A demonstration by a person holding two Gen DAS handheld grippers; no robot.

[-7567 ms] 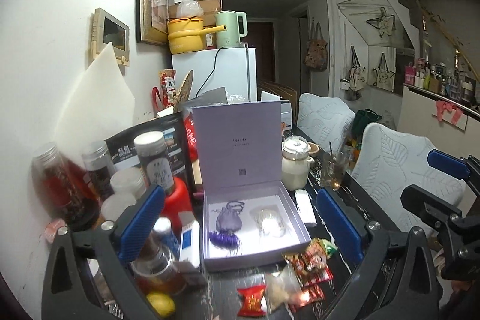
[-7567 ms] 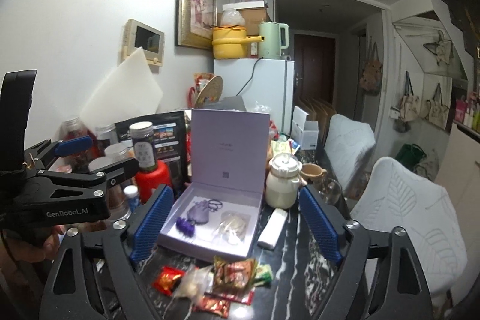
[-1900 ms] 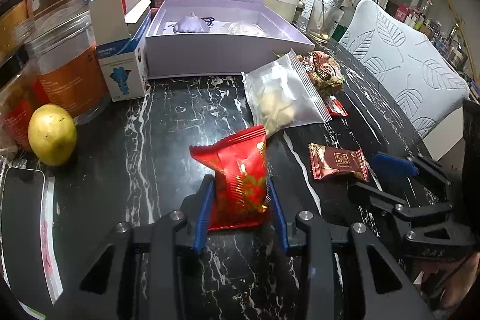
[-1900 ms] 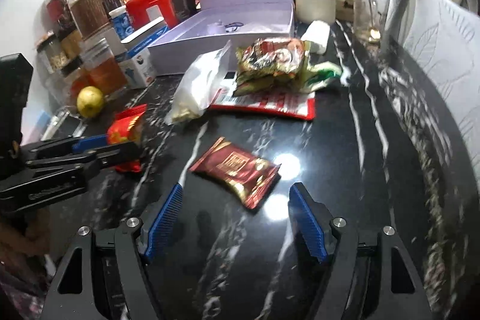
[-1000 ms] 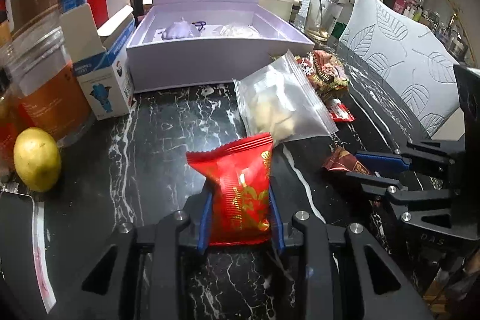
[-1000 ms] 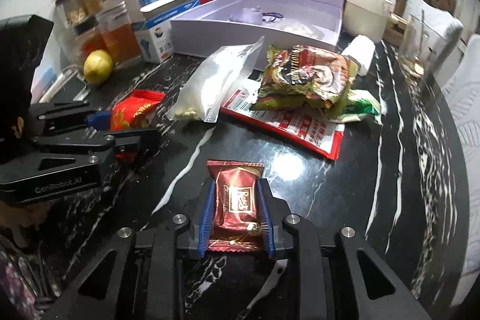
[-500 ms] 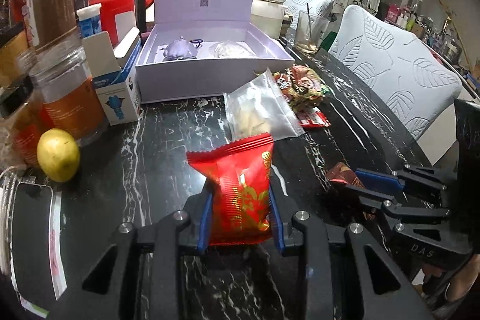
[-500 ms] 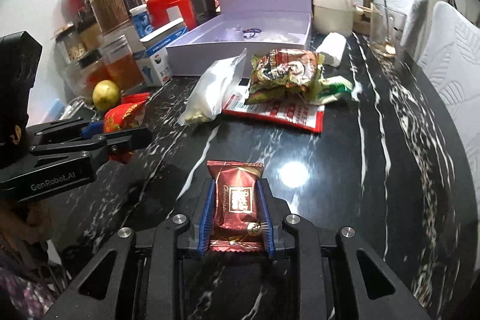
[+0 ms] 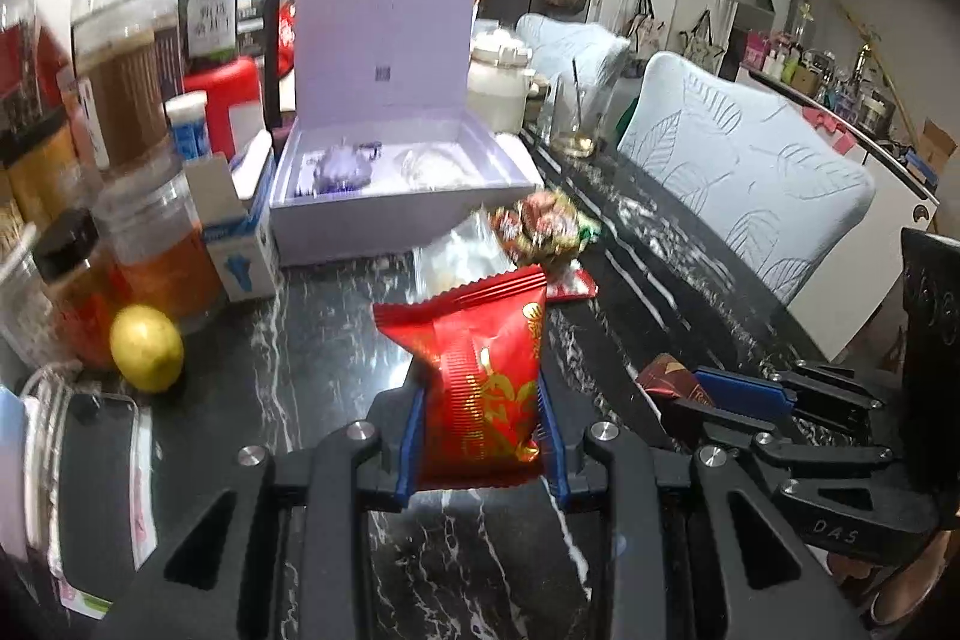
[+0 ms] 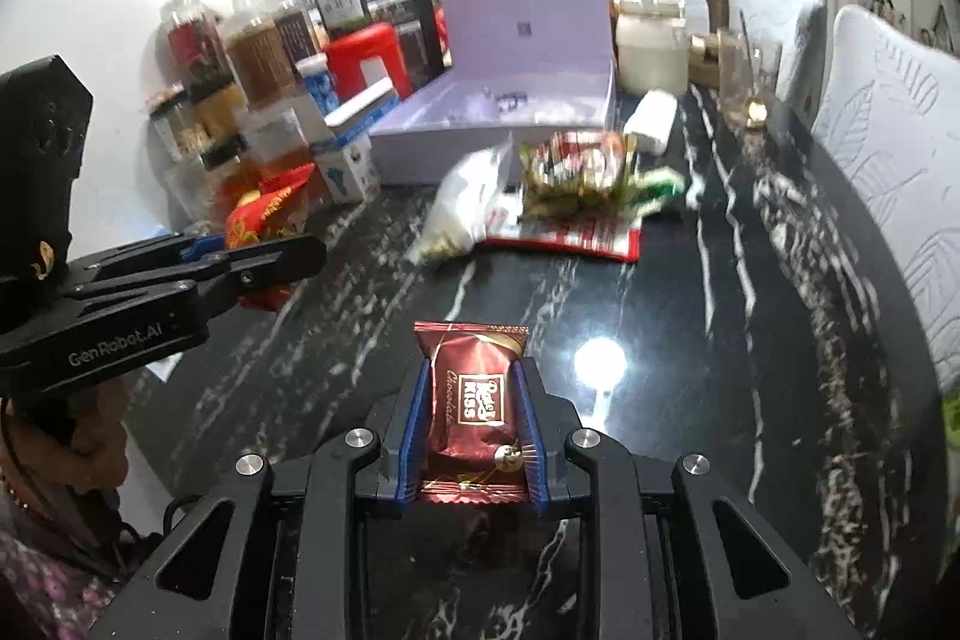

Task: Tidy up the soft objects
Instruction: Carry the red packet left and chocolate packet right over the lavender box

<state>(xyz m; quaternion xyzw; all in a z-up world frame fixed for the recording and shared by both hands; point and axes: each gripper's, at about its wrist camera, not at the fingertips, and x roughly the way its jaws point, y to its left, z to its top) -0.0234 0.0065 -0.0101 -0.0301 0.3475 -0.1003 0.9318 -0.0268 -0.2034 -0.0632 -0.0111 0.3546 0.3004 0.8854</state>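
Note:
My left gripper (image 9: 480,400) is shut on a red snack packet (image 9: 480,370) with gold print, held upright above the black marble table (image 9: 324,340). My right gripper (image 10: 471,400) is shut on a dark red chocolate packet (image 10: 474,394), also lifted off the table. In the left wrist view the right gripper (image 9: 684,391) shows at the right with its packet (image 9: 666,379). In the right wrist view the left gripper (image 10: 270,244) with the red packet (image 10: 264,211) shows at the left. An open lilac box (image 9: 396,196) stands beyond, holding a purple pouch (image 9: 342,169) and a clear bag.
A clear zip bag (image 10: 462,208), a green-and-red snack pack (image 10: 576,172) and a flat red packet (image 10: 570,235) lie before the box. Jars (image 9: 126,100), a small blue-and-white carton (image 9: 240,238) and a lemon (image 9: 146,349) crowd the left. White chairs (image 9: 744,184) line the right edge.
Both grippers have risen and drawn back from the table with their packets held; the view now takes in more of the box, jars and room. The jaws have not moved.

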